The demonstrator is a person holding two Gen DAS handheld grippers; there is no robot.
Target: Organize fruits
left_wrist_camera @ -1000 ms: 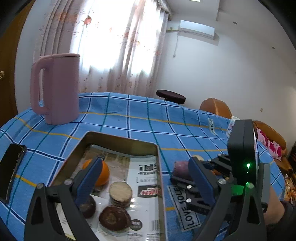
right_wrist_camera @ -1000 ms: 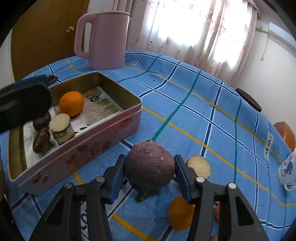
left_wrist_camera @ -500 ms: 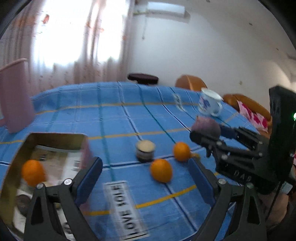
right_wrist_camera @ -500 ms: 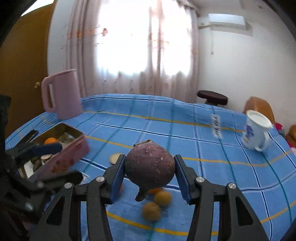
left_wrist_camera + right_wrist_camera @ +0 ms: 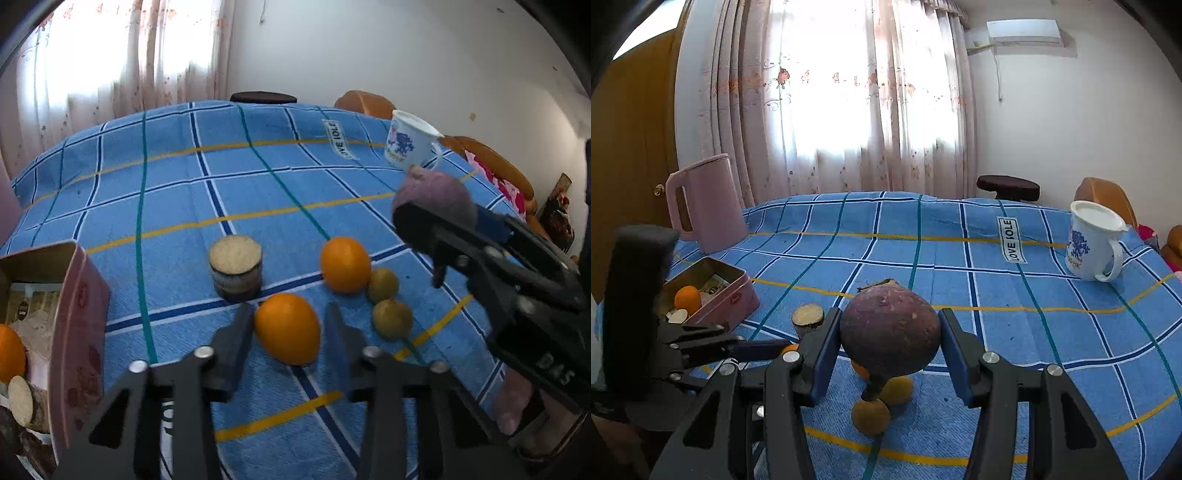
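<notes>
My left gripper (image 5: 286, 328) has its jaws close on both sides of an orange (image 5: 287, 328) that rests on the blue cloth. A second orange (image 5: 345, 264), two small yellow-green fruits (image 5: 391, 318) and a cut tuber piece (image 5: 236, 266) lie just beyond it. My right gripper (image 5: 888, 341) is shut on a round purple root (image 5: 889, 332) and holds it above the table; it also shows in the left wrist view (image 5: 436, 201). The pink tin (image 5: 79, 332) at the left holds an orange (image 5: 9, 352) and tuber pieces.
A white mug (image 5: 1093, 240) stands at the far right and a pink kettle (image 5: 705, 205) at the far left. The checked blue tablecloth (image 5: 923, 251) covers the table. A dark stool (image 5: 1006, 184) and orange chairs stand beyond the far edge.
My left gripper swung right from over the tin to the loose fruit and narrowed around an orange. My right gripper lifted the purple root and turned right.
</notes>
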